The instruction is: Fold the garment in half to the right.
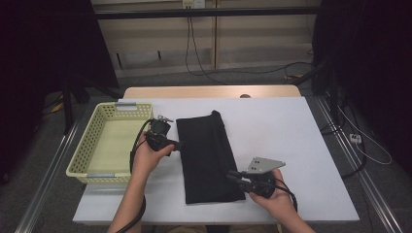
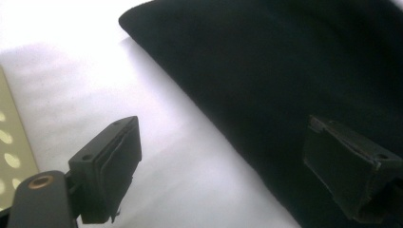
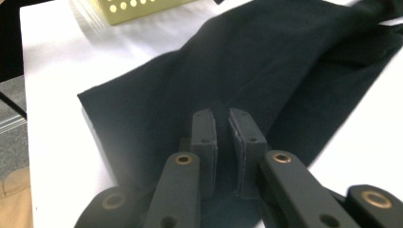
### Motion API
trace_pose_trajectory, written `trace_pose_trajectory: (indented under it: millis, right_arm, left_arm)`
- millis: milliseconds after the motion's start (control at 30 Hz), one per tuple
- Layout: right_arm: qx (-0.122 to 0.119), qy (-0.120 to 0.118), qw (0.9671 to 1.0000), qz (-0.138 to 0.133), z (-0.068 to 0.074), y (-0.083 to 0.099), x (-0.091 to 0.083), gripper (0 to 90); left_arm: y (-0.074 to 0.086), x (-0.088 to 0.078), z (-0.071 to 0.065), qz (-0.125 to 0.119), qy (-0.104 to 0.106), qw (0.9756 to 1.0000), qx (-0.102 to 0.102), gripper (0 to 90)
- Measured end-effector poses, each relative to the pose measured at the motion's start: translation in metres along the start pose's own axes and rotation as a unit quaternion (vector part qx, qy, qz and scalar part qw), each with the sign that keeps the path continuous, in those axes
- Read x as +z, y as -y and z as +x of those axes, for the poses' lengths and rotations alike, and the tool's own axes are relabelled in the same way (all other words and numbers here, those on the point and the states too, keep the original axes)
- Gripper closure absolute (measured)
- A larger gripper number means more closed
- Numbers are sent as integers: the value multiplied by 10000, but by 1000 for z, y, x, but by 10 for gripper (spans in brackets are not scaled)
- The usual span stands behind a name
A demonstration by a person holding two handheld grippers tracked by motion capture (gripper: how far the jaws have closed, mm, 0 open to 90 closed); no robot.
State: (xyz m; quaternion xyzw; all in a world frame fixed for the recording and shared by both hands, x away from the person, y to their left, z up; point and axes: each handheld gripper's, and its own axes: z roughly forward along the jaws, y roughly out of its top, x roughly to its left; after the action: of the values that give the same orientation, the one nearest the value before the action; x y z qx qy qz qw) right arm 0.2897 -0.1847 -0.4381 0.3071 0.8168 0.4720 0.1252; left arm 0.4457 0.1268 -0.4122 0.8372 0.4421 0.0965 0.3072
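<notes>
Black folded cloth (image 1: 209,158) is flanked by the wide-spread left gripper (image 2: 228,164); the right gripper (image 3: 222,142), nearly closed and holding nothing, should be opened before the near edge is pinched.

A white-topped bench (image 1: 291,141) is seen, with a strip of bare wood left showing along its far edge. A folded black cloth (image 1: 206,155) is laid flat near the middle, reaching towards the near edge. A pale yellow perforated basket (image 1: 114,143) is set at the left edge.
</notes>
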Motion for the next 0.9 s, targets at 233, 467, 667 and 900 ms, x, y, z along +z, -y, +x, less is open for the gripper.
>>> trace_pose_trajectory:
  millis: [233, 467, 667, 900]
  right_arm:
    - [93, 6, 9999, 118, 0, 10, -7, 801]
    - [137, -21, 9998, 112, 0, 10, -9, 805]
    - [107, 9, 9998, 140, 0, 11, -13, 828]
    - [95, -8, 9998, 161, -1, 12, -14, 839]
  left_arm:
    - [1, 3, -2, -15, -3, 10000, -58, 135]
    - [0, 1, -1, 12, 8, 10000, 24, 135]
    - [1, -1, -1, -20, 8, 10000, -14, 135]
    - [1, -2, -1, -65, 3, 10000, -71, 135]
